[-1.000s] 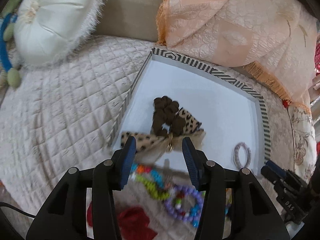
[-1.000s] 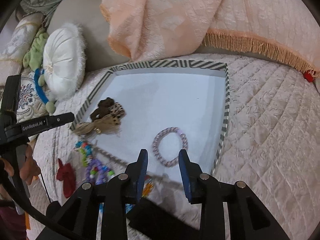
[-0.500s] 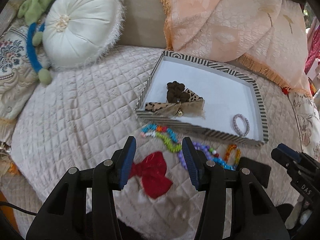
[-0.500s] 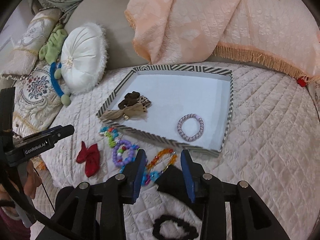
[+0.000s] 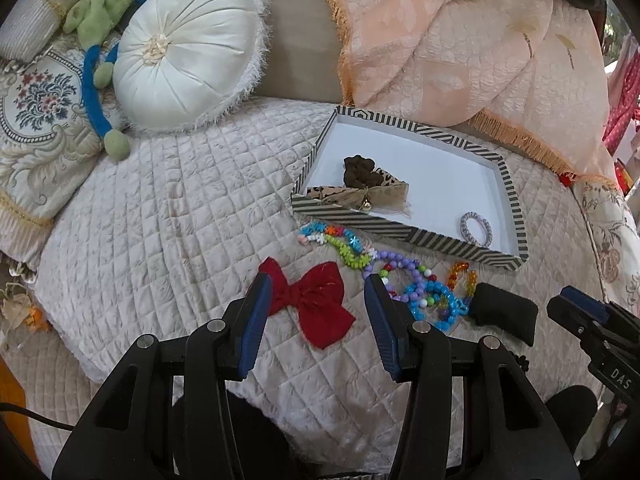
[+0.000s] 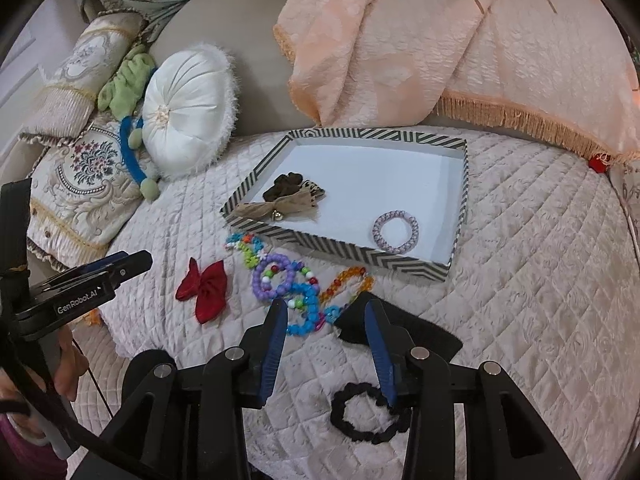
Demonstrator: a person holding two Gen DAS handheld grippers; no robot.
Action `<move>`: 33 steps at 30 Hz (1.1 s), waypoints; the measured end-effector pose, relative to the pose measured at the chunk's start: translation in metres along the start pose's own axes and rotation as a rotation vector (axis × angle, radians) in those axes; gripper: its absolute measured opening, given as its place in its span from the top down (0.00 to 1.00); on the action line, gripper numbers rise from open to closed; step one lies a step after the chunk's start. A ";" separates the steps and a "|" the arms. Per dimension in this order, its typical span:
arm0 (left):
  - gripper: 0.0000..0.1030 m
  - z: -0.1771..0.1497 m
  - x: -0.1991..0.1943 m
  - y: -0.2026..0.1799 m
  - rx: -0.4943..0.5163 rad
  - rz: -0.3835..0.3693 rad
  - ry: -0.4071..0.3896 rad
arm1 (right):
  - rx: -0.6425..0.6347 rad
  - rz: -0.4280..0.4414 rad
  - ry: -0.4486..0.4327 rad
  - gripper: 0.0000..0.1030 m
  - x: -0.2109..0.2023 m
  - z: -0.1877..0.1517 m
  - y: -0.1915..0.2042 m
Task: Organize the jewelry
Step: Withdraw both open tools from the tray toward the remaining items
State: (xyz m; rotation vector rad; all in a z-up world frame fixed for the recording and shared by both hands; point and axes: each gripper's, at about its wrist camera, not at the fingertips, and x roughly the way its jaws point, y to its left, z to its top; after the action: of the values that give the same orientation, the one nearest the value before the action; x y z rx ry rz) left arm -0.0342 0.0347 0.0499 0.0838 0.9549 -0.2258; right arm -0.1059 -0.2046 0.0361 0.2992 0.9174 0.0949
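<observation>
A striped tray (image 5: 404,234) (image 6: 344,250) lies on the quilted bed. In it are a leopard-print bow with a brown scrunchie (image 5: 362,184) (image 6: 290,196) and a lilac hair ring (image 5: 476,229) (image 6: 396,227). In front of the tray lie a red bow (image 5: 316,300) (image 6: 206,286), colourful bead bracelets (image 5: 404,280) (image 6: 292,284), an orange bead strand (image 6: 348,278), a black cloth (image 5: 504,314) (image 6: 416,334) and a black scrunchie (image 6: 368,412). My left gripper (image 5: 318,304) is open and empty over the red bow. My right gripper (image 6: 326,326) is open and empty over the beads.
A round white cushion (image 5: 184,52) (image 6: 188,116), a green and blue plush toy (image 5: 100,52) and patterned pillows (image 5: 36,128) lie at the back left. A peach blanket (image 5: 460,40) (image 6: 440,40) is heaped behind the tray.
Both grippers have pulled back from over the tray toward the near side of the bed. The loose items in front of the tray have come into view. Both stay open.
</observation>
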 end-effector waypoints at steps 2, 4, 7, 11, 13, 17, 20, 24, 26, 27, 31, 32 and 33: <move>0.54 -0.003 -0.002 0.001 -0.002 -0.001 -0.001 | 0.001 0.004 -0.003 0.62 -0.002 -0.003 0.001; 0.54 -0.006 -0.003 0.001 -0.004 0.000 -0.002 | -0.001 0.002 -0.003 0.62 -0.003 -0.005 0.003; 0.54 -0.010 -0.003 0.001 -0.005 -0.003 0.004 | -0.002 -0.003 -0.002 0.62 -0.004 -0.007 0.004; 0.54 -0.015 -0.001 0.001 -0.010 -0.007 0.015 | -0.007 -0.009 0.001 0.61 -0.004 -0.011 0.007; 0.54 -0.016 0.000 0.001 -0.013 -0.013 0.021 | -0.013 -0.019 0.000 0.61 -0.004 -0.012 0.007; 0.54 -0.016 0.004 0.007 -0.037 -0.039 0.043 | -0.002 -0.024 0.010 0.60 -0.003 -0.014 0.002; 0.54 -0.016 0.008 0.017 -0.068 -0.073 0.068 | 0.001 -0.031 0.015 0.59 -0.002 -0.017 -0.001; 0.53 -0.014 0.017 0.031 -0.118 -0.114 0.115 | 0.014 -0.031 0.030 0.54 0.002 -0.020 -0.008; 0.51 -0.013 0.022 0.036 -0.151 -0.135 0.140 | 0.017 -0.036 0.039 0.52 0.005 -0.022 -0.013; 0.49 -0.013 0.025 0.040 -0.174 -0.152 0.151 | 0.019 -0.038 0.046 0.52 0.006 -0.022 -0.016; 0.48 -0.009 0.036 0.052 -0.241 -0.176 0.189 | 0.022 -0.059 0.071 0.52 0.012 -0.028 -0.030; 0.48 -0.008 0.038 0.053 -0.250 -0.176 0.194 | 0.026 -0.065 0.078 0.52 0.013 -0.029 -0.034; 0.48 -0.006 0.041 0.054 -0.259 -0.176 0.204 | 0.033 -0.070 0.088 0.52 0.015 -0.031 -0.041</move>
State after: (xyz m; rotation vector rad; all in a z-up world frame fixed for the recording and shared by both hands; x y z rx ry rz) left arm -0.0038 0.0824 0.0110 -0.2197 1.1886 -0.2565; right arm -0.1235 -0.2335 -0.0052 0.2953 1.0169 0.0288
